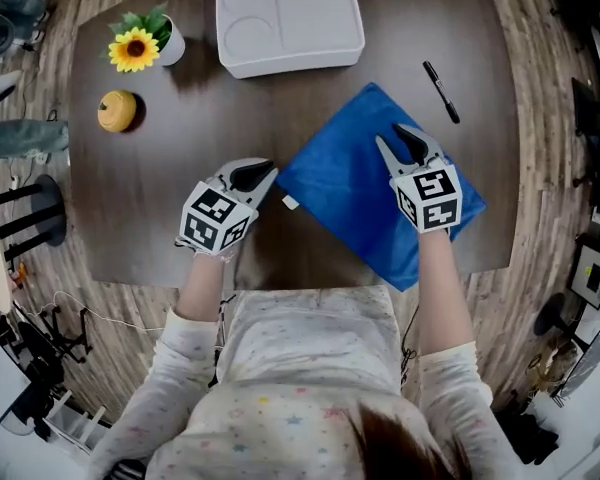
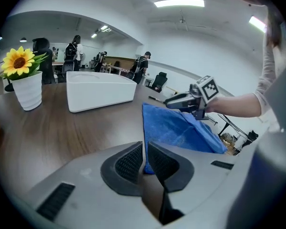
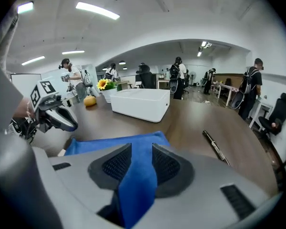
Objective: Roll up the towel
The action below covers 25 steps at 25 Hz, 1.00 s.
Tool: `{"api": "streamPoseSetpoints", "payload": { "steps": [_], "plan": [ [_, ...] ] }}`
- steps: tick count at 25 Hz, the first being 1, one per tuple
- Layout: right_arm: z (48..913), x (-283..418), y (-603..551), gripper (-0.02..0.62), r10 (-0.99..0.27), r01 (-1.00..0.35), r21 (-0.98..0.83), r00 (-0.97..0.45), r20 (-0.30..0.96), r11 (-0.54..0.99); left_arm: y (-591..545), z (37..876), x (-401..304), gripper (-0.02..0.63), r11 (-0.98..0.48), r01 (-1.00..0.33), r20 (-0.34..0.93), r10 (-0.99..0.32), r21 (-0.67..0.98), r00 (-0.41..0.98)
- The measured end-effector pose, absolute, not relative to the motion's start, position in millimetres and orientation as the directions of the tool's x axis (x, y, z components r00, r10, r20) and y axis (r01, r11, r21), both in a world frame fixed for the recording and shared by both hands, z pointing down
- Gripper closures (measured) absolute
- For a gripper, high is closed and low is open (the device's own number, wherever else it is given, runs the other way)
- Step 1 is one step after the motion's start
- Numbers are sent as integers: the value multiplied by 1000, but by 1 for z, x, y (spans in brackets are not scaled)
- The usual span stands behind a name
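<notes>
A blue towel (image 1: 370,198) lies folded on the brown table (image 1: 180,198), set like a diamond. My left gripper (image 1: 268,171) is at the towel's left corner; in the left gripper view its jaws (image 2: 145,151) are nearly together with a sliver of blue cloth between the tips. My right gripper (image 1: 392,136) is over the towel's middle. In the right gripper view a band of the towel (image 3: 136,185) runs up between its pads (image 3: 115,165), so it is shut on the cloth. A white tag (image 1: 290,203) sticks out near the left corner.
A white divided tray (image 1: 290,20) stands at the back. A potted sunflower (image 1: 140,43) and a small yellow-orange fruit (image 1: 117,110) are at the back left. A black pen (image 1: 441,91) lies to the right, beyond the towel. People stand far off in the room.
</notes>
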State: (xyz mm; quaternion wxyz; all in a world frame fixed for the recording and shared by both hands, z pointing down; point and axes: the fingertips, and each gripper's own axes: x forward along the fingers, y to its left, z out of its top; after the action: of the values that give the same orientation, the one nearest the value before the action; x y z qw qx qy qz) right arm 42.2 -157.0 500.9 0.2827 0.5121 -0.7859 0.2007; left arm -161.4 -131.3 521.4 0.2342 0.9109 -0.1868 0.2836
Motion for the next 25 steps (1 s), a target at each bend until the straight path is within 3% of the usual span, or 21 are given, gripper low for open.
{"api": "streamPoseSetpoints", "payload": {
  "steps": [10, 25],
  "plan": [
    [552, 36, -203, 460, -617, -915, -1, -274, 737, 404, -120, 547, -162, 581, -837, -463, 678, -161, 291, 717],
    [514, 56, -222, 445, -648, -884, 9, -336, 683, 468, -113, 550, -160, 566, -836, -476, 700, -166, 274, 695]
  ]
}}
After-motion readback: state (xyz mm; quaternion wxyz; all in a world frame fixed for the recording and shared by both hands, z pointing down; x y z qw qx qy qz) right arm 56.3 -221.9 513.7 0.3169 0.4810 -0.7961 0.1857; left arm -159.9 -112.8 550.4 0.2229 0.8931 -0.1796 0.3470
